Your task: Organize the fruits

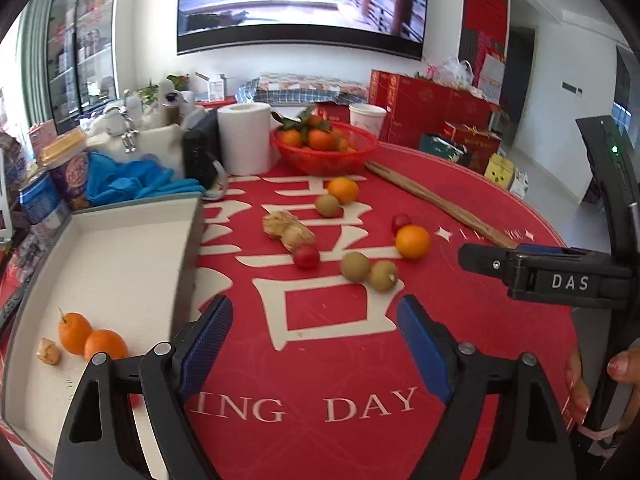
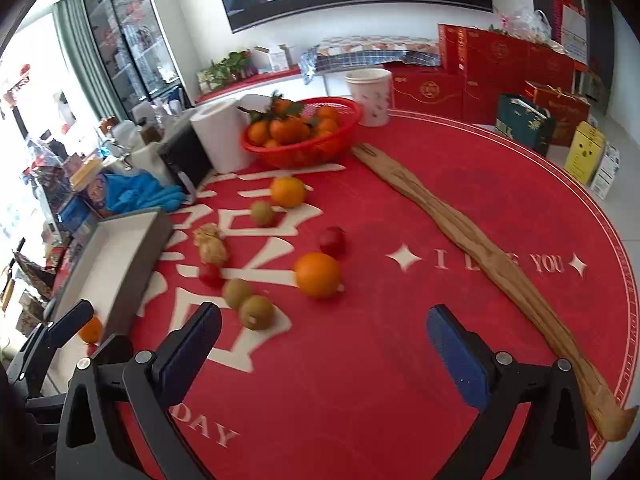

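Note:
My left gripper hangs open and empty over the red tablecloth, beside the white box. In the box lie two oranges and a beige nut-like piece. Ahead, loose on the cloth, are two kiwis, an orange, small red fruits, a beige lump, and farther back another orange with a kiwi. My right gripper is open wide with nothing in it, just short of the near orange, the kiwi pair to its left.
A red basket of tangerines stands at the back with a paper roll and a cup. A long wooden stick lies across the right side. Blue gloves and clutter crowd the left edge behind the box.

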The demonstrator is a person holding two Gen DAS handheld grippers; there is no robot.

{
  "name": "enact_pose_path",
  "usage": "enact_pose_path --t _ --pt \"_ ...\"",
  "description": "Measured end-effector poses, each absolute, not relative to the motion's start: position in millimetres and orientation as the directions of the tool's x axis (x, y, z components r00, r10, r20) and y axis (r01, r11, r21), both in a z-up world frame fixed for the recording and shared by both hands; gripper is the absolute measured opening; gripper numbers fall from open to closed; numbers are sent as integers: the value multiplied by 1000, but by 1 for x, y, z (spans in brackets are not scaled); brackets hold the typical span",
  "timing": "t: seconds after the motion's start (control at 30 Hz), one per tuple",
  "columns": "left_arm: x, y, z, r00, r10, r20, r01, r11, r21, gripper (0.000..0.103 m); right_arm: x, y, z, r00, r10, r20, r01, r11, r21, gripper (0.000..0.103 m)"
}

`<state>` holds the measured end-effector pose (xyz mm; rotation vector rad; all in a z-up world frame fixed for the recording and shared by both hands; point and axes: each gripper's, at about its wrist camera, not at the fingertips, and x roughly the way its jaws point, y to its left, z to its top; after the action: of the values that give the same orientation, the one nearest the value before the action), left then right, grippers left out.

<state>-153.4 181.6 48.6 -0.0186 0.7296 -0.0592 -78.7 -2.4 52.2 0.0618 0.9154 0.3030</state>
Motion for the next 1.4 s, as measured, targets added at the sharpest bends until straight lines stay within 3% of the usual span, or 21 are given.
enact_pose_path --t 0.13,0.37,0.53,0.87,1.13,1.4 --pt "-152 169 37 726 -39 -686 60 998 7 87 -91 -31 36 538 262 -801 -188 964 189 103" --pt "-148 176 24 687 -55 -725 47 998 -32 87 -104 -44 15 492 207 -846 -150 977 152 103" --pt "-141 170 15 656 -43 -754 47 999 -16 87 -108 -30 9 520 101 -849 -193 981 -2 103" --pt "-136 189 9 642 -40 -766 -6 998 -58 87 -104 -30 7 540 133 -831 -235 972 2 103" --pt "-124 173 9 638 6 -770 5 1000 12 87 -71 -3 8 528 174 -831 -299 954 9 103" --pt "-116 181 5 616 -11 -788 -15 1000 -26 87 -25 29 11 499 300 -813 -350 928 127 103"
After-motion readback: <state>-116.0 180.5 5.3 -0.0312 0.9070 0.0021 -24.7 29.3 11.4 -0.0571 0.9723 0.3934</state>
